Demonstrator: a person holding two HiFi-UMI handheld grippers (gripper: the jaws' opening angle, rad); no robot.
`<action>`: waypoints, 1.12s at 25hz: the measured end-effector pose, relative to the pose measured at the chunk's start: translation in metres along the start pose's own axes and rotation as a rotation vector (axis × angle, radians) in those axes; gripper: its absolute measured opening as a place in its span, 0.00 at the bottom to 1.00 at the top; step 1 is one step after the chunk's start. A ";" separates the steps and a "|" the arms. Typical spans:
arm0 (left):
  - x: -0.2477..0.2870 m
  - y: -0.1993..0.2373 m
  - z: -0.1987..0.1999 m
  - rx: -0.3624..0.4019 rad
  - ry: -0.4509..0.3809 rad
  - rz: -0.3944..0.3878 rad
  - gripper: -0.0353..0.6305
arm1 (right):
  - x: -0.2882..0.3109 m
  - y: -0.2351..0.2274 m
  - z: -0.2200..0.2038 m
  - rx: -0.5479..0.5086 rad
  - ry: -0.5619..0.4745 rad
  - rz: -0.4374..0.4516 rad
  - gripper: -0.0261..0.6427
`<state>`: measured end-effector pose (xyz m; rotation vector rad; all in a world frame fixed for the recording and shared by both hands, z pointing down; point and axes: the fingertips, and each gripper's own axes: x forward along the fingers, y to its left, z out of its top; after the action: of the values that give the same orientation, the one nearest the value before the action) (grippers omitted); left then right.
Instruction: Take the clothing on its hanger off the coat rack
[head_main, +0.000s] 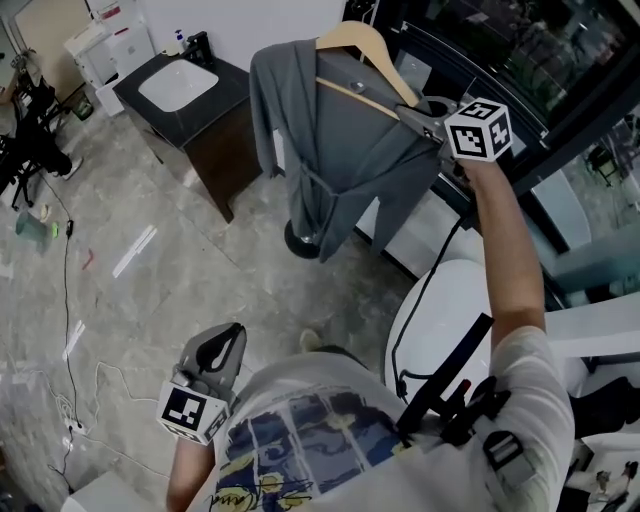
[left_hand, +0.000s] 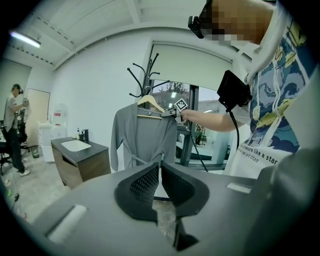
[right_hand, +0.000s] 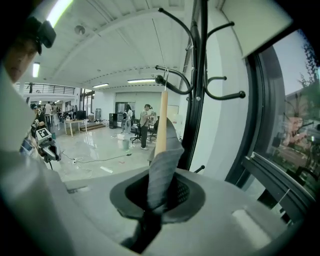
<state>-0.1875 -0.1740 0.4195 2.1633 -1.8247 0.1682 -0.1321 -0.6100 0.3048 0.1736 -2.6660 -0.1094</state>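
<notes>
- Black metal coat rack (right_hand: 202, 60) stands by the window, one curved arm carrying the load.
- Grey robe (head_main: 340, 150), the clothing to be removed, hangs full length from that rack, draped on its hanger and clear of the floor.
- Wooden hanger (head_main: 365, 45) sits with its wire hook over the rack's arm; nothing is lifted off yet.
- Right gripper (right_hand: 159, 190) has its jaws clamped on the robe's cloth at the hanger's shoulder end, with the wood apparently underneath.
- Left gripper (left_hand: 160, 172) is held low near the person's waist, well apart from the rack, jaws pressed together on nothing.
- Done well, the step likely means raising the gripped shoulder until the hook clears the arm's upturned tip, then drawing away level. A one-sided lift could tilt the hanger and shed the robe.
</notes>
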 end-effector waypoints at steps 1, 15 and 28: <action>-0.006 -0.001 -0.002 -0.002 -0.002 0.002 0.09 | -0.005 0.004 0.005 -0.007 -0.006 -0.007 0.08; -0.096 -0.008 -0.024 0.006 -0.036 -0.018 0.09 | -0.059 0.143 0.019 -0.075 -0.029 -0.030 0.08; -0.170 -0.040 -0.052 0.021 -0.024 -0.125 0.09 | -0.099 0.300 -0.013 -0.067 -0.031 -0.015 0.08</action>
<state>-0.1746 0.0072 0.4145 2.2945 -1.7011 0.1342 -0.0702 -0.3000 0.3042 0.1721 -2.6876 -0.2073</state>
